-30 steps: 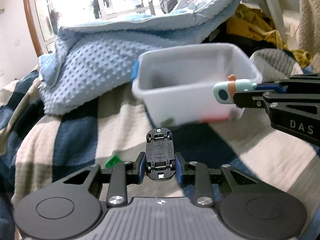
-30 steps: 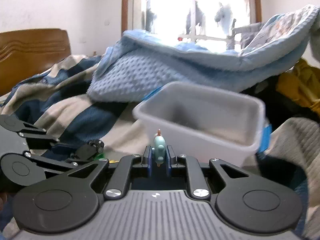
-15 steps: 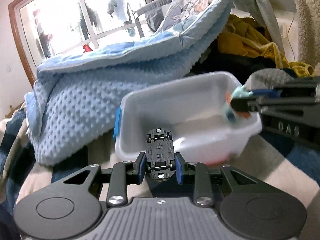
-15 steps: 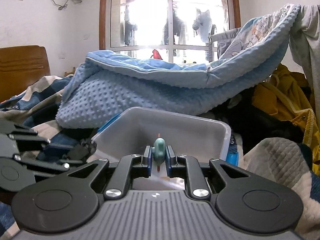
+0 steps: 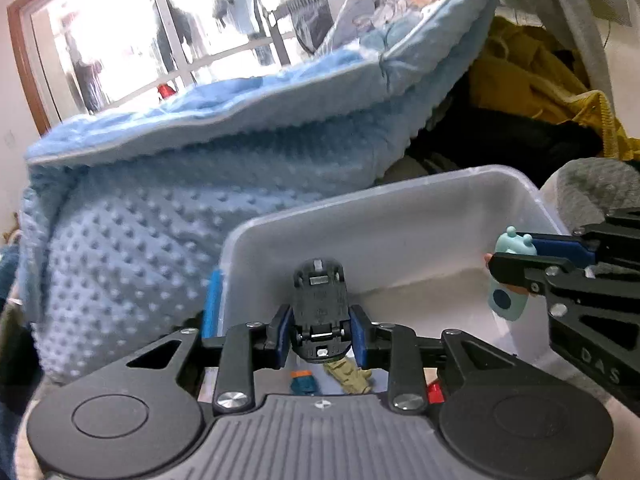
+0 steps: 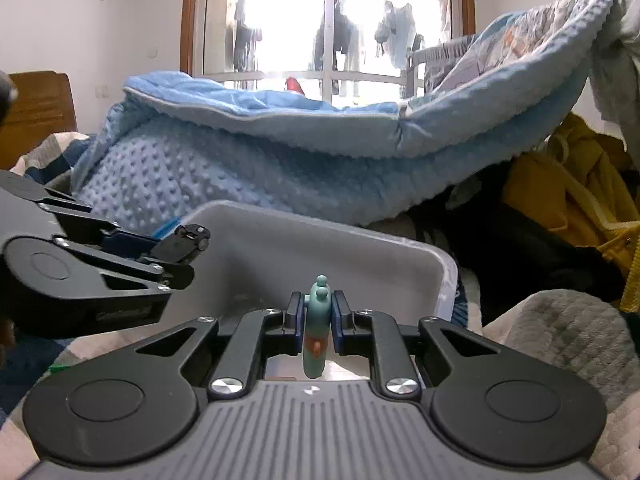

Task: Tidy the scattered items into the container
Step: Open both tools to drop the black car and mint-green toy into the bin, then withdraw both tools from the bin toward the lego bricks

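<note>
Two loaded claws above white bin [image 5: 384,216], blue blanket [image 5: 168,216] behind.

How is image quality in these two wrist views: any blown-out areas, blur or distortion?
Left wrist view: window overexposed, blue blanket motion-smeared, toy car sharp. Right wrist view: window blown out too, scene crisper, teal toy sharp; fisheye bends the edges in both.

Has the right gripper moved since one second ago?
Yes. The right gripper, shut on the teal toy figure, has advanced over the white plastic bin.
</note>
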Demonstrator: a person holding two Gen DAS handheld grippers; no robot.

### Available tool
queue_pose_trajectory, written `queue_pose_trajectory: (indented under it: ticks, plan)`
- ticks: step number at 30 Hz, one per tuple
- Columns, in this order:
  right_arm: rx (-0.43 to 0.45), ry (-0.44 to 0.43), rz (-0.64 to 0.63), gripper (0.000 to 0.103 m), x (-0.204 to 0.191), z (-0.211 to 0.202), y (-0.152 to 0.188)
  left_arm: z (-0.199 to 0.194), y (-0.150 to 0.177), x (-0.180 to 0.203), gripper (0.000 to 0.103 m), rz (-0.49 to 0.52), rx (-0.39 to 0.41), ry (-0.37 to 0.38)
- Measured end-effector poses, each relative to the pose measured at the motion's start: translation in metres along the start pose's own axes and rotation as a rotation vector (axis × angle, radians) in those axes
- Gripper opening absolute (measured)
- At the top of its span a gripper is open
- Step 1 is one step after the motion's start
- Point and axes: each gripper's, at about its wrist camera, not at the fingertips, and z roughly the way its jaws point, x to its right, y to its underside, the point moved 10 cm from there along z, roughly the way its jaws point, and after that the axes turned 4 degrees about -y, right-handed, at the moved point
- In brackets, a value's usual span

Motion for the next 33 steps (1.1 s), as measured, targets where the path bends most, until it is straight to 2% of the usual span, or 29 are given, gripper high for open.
queue_pose_trajectory:
  ticks: [1, 2, 3, 4, 5, 11, 22, 24, 27, 33]
  plan:
    - [0.003, 0.005, 0.004, 0.021, 0.002, 0.002, 0.001, 0.006, 0.000, 0.000, 0.040, -0.009, -0.008, 0.003]
    - [0.007, 0.012, 0.011, 0.034, 0.004, 0.003, 0.002, 0.011, 0.001, 0.000, 0.054, -0.018, -0.017, 0.002]
    - [0.012, 0.014, 0.014, 0.040, 0.006, 0.004, 0.002, 0.016, 0.002, 0.000, 0.067, -0.022, -0.021, -0.003]
    - [0.015, 0.015, 0.011, 0.054, 0.007, 0.006, 0.002, 0.019, 0.003, 0.000, 0.071, -0.021, -0.022, -0.009]
    - [0.020, 0.023, 0.000, 0.061, 0.007, 0.005, 0.003, 0.020, 0.004, 0.001, 0.072, -0.019, -0.020, -0.009]
    - [0.025, 0.024, -0.001, 0.061, 0.009, 0.004, 0.003, 0.017, 0.015, 0.001, 0.073, -0.009, -0.026, -0.013]
    - [0.062, -0.020, -0.040, 0.064, -0.026, -0.029, 0.003, -0.032, 0.042, -0.025, 0.079, -0.062, 0.021, -0.044]
    - [0.052, -0.037, -0.046, 0.066, -0.037, -0.034, 0.008, -0.038, 0.052, -0.029, 0.079, -0.070, 0.011, -0.051]
    - [0.040, -0.040, -0.053, 0.076, -0.050, -0.040, 0.016, -0.046, 0.068, -0.033, 0.079, -0.077, -0.009, -0.057]
    - [0.004, -0.060, -0.051, 0.082, -0.074, -0.048, 0.035, -0.063, 0.110, -0.038, 0.080, -0.118, -0.051, -0.055]
